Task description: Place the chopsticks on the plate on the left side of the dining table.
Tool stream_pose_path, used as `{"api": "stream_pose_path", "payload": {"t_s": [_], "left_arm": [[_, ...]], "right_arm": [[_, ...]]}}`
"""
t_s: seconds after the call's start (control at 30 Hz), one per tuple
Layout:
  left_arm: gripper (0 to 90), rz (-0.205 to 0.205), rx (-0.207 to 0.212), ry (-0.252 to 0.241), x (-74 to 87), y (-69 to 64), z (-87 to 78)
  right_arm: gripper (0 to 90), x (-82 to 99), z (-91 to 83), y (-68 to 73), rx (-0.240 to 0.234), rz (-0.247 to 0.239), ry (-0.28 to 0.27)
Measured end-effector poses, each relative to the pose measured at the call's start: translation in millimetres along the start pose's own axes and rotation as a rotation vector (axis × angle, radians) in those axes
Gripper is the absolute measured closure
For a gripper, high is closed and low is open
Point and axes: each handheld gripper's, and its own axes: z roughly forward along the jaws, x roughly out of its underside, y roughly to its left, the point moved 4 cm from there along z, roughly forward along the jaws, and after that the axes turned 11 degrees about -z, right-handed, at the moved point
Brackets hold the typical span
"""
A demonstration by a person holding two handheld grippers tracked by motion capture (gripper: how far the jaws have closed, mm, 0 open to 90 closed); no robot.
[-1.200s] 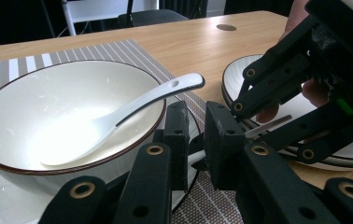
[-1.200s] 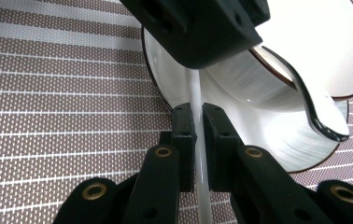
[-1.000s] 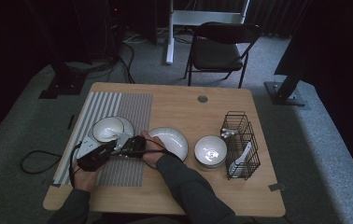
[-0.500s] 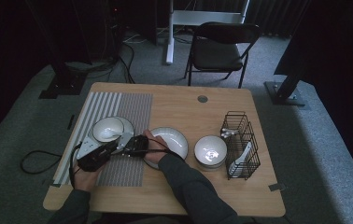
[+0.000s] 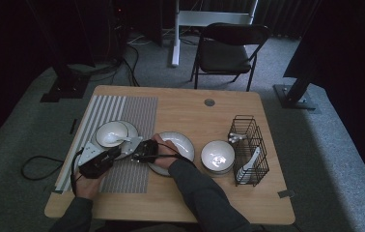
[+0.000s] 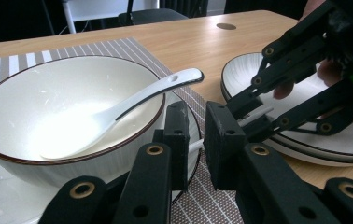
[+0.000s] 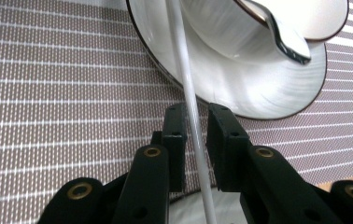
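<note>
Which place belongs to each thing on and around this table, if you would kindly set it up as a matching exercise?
Things:
1. spoon
2. wire basket
3. folding chair
4. striped mat

Places:
A. on the carpet beyond the table
B. lying in the bowl with its handle over the rim
C. covering the table's left part
D. standing near the table's right edge

Pairs: 1-B, 2-D, 3-A, 4-C
</note>
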Motion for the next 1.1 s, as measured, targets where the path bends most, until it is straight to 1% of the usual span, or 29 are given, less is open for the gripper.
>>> {"api": "stream_pose_path", "payload": {"t_s": [0.13,0.27,0.7,0.87,0.93,1.1], "left_arm": [[80.2,0.0,-0.001,0.002,0.5,-0.4,0.5],[80.2,-0.001,0.001,0.002,1.0,-0.9,1.2],[79.9,-0.001,0.003,0.001,1.3,-1.1,0.9],[79.8,-0.002,0.0,-0.001,1.5,0.0,-0.4],[79.8,-0.003,0.0,-0.002,1.7,0.4,-1.0],[79.8,-0.004,0.0,-0.002,1.7,0.5,-1.1]], "right_arm": [[80.7,3.4,-2.4,-0.1,0.004,-0.008,0.003],[80.9,4.2,-1.6,-0.7,0.007,-0.009,0.003],[80.7,-4.8,8.4,-3.1,0.005,-0.012,0.006],[79.3,-5.8,9.8,-4.7,0.006,-0.006,0.008],[77.3,-3.8,9.0,-5.6,0.008,-0.002,0.012],[74.9,2.0,2.0,-4.2,0.008,0.009,0.01]]}}
